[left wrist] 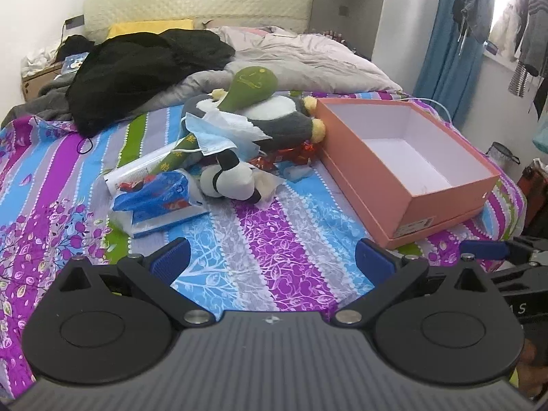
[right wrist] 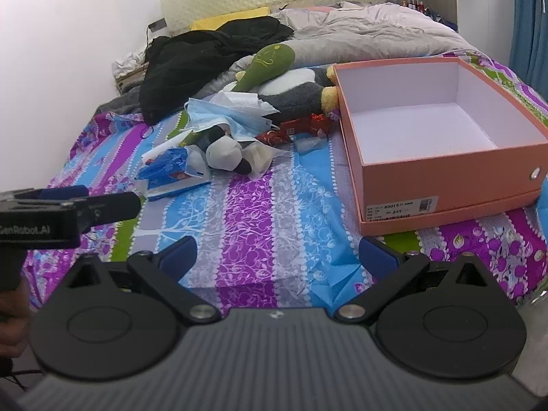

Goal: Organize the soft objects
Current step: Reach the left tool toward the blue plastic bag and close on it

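A pile of soft things lies mid-bed: a grey-and-white penguin plush (left wrist: pixel 284 116) (right wrist: pixel 294 89), a green plush (left wrist: pixel 250 85) (right wrist: pixel 270 63), a small black-and-white plush (left wrist: pixel 227 176) (right wrist: pixel 227 152), blue face masks (left wrist: pixel 212 135) (right wrist: pixel 219 116), a blue tissue pack (left wrist: pixel 161 195) (right wrist: pixel 167 167) and red wrappers (left wrist: pixel 298 150) (right wrist: pixel 298 126). An open, empty orange shoebox (left wrist: pixel 445 202) (right wrist: pixel 445 178) sits to their right. My left gripper (left wrist: pixel 270 260) and right gripper (right wrist: pixel 277 257) are open and empty, above the floral bedsheet, short of the pile.
Black clothing (left wrist: pixel 137 68) (right wrist: pixel 205 54), a grey duvet (left wrist: pixel 308 58) (right wrist: pixel 376 30) and a yellow pillow (left wrist: pixel 147 29) lie at the headboard end. Clothes hang at right over a blue curtain (left wrist: pixel 441 41). The other gripper shows at each view's edge (right wrist: pixel 78 205).
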`<state>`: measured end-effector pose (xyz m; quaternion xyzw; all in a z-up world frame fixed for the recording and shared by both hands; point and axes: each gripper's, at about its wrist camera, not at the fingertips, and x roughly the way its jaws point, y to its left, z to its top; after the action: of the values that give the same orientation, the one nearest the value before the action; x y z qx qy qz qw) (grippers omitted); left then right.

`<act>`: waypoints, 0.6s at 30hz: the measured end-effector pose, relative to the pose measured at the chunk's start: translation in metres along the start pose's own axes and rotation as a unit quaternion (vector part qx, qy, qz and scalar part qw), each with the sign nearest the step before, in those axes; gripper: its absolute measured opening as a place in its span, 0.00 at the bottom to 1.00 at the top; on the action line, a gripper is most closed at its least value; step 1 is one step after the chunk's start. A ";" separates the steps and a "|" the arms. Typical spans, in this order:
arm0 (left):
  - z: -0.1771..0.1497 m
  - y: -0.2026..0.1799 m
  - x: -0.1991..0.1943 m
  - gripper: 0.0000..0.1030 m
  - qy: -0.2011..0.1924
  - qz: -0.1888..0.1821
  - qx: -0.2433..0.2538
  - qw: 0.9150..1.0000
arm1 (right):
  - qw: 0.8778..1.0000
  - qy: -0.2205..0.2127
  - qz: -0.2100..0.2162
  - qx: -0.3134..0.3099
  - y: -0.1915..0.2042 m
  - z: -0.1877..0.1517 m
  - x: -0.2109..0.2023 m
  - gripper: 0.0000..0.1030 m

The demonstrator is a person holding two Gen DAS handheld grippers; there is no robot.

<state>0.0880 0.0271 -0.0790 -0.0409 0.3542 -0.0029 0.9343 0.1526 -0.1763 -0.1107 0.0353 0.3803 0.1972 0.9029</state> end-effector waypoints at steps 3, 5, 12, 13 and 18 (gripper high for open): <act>0.000 0.003 0.008 1.00 0.000 0.004 0.000 1.000 | 1.000 -0.003 0.000 -0.001 -0.001 0.003 0.007 1.00; 0.000 0.007 0.014 1.00 0.002 0.006 0.002 1.000 | 1.000 -0.007 0.006 0.000 -0.001 0.004 0.012 1.00; -0.004 0.027 0.048 1.00 0.028 0.019 -0.001 0.999 | 1.000 -0.010 0.013 -0.004 0.002 0.008 0.038 0.96; -0.005 0.030 0.055 1.00 0.032 0.024 0.004 0.999 | 1.000 -0.010 0.015 -0.005 0.002 0.008 0.042 0.96; -0.003 0.043 0.083 0.99 0.038 0.041 0.021 0.998 | 1.000 -0.008 0.029 0.004 -0.003 0.010 0.067 0.86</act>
<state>0.1470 0.0668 -0.1391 -0.0069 0.3909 0.0267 0.9200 0.2030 -0.1521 -0.1489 0.0520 0.3729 0.2217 0.8995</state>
